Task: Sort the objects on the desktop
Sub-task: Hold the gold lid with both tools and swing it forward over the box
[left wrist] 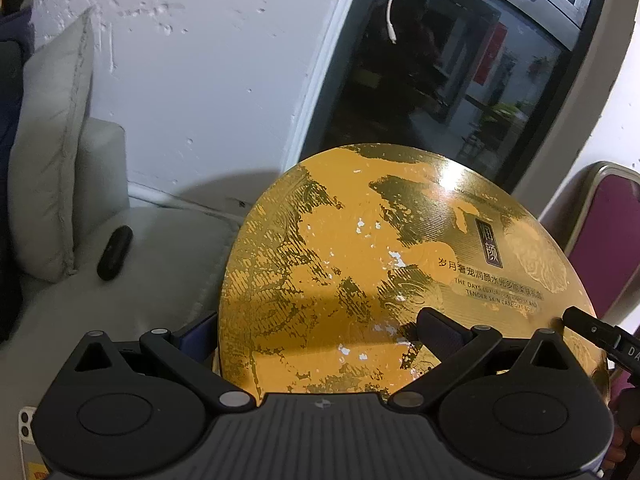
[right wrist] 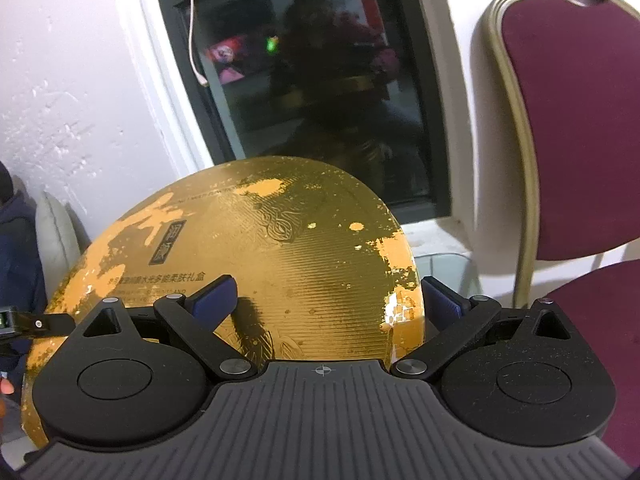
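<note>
A round gold gift box [left wrist: 360, 264] with worn orange patches and printed text fills the middle of both views, tilted and held up between the two grippers. My left gripper [left wrist: 320, 334] clamps its left edge, with one finger on the lid and the other outside the rim. My right gripper [right wrist: 328, 300] clamps the right edge of the same box [right wrist: 280, 264] the same way, its right finger past the side wall. Each view shows the tip of the other gripper at its margin.
A grey sofa [left wrist: 152, 280] with a pale cushion [left wrist: 52, 152] lies to the left, and a black oblong case [left wrist: 115, 253] rests on the seat. A phone [left wrist: 26, 440] shows at the bottom left. A dark window [right wrist: 320, 92] with a hanging white cable [right wrist: 192, 28] is behind. A maroon chair [right wrist: 572, 140] stands right.
</note>
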Demonstrator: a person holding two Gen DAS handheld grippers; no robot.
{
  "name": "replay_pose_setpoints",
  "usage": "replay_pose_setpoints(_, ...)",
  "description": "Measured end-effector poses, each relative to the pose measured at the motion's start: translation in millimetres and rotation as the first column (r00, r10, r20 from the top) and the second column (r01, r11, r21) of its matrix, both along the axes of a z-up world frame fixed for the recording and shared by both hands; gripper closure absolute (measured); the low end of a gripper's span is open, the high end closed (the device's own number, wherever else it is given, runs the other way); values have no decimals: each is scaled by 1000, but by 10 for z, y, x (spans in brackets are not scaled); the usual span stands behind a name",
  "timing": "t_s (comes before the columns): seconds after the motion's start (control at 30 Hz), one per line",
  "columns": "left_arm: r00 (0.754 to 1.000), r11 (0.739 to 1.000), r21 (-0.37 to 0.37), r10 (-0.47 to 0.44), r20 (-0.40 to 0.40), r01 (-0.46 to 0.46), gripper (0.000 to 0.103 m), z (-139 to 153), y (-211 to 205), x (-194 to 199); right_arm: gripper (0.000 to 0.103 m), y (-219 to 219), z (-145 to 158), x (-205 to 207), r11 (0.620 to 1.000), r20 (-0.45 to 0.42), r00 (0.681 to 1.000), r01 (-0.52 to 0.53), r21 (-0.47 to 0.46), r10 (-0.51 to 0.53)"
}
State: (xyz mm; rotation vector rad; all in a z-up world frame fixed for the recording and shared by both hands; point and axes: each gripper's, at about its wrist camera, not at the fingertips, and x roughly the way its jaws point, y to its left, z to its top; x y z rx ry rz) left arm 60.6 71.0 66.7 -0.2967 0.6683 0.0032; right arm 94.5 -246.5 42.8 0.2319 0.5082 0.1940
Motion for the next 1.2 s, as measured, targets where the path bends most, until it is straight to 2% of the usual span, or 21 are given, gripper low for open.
replay_pose_setpoints(0.27,1000,1000,20,11,-13,-11,0,-280,35,208,3,91,-290,246,1000,-30,999,-11,10,11)
replay_pose_setpoints(0.5,998,1000,8,19,-66,-18,0,-646,87,380,3,124,-636,432,1000,-79,997,-2,6,3)
replay_pose_setpoints(0.7,995,1000,12,29,-95,-28,0,-829,90,436,3,144,-866,529,1000,-121,993,1,12,1)
replay_pose_setpoints(1.2,992,999,23,49,-117,-47,0,-1024,69,543,3,224,-1030,574,1000,-164,986,20,24,-15)
